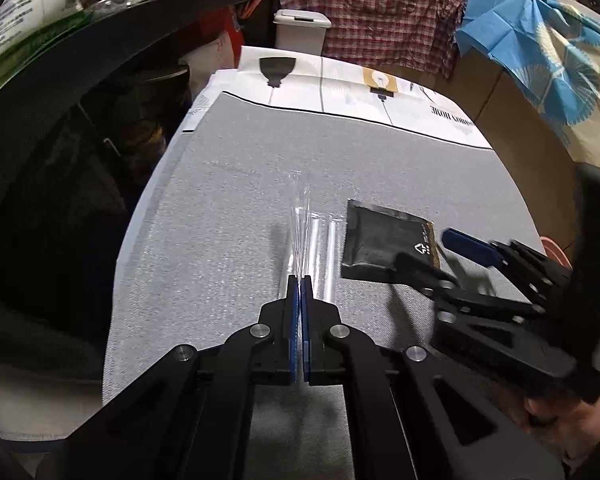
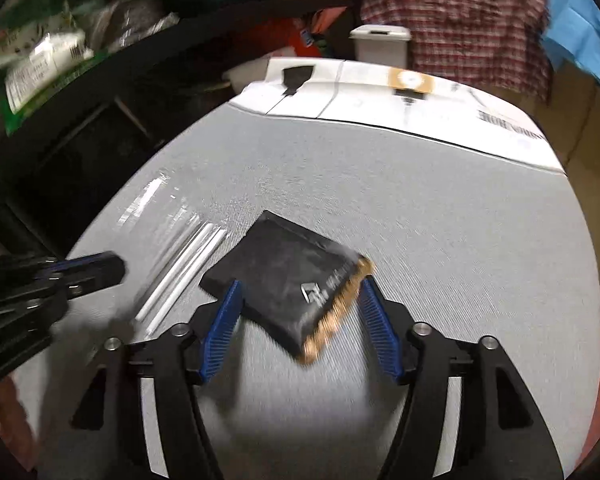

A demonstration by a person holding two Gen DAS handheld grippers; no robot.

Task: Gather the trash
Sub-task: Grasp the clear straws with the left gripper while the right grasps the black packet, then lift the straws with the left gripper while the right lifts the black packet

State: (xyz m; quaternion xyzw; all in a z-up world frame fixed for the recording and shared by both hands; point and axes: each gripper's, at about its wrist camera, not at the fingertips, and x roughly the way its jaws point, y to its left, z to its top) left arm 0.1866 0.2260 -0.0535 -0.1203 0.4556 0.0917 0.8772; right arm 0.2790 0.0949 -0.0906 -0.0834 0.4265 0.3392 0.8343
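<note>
Right now the left gripper [image 1: 300,280] is pinched shut on a clear plastic wrapper [image 1: 300,216] with white straws [image 1: 324,248] inside, lying on the grey table [image 1: 228,200]. Just beside it, the right gripper [image 2: 298,294] stands wide around a black packet [image 2: 288,276] with a gold edge, pads not pressing it.

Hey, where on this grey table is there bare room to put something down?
The grey table is bare beyond the black packet, up to the white printed sheet at the far edge, and to the packet's right. It is crowded near-left: the clear wrapper, two white straws, packet and both tongs sit close together.
</note>
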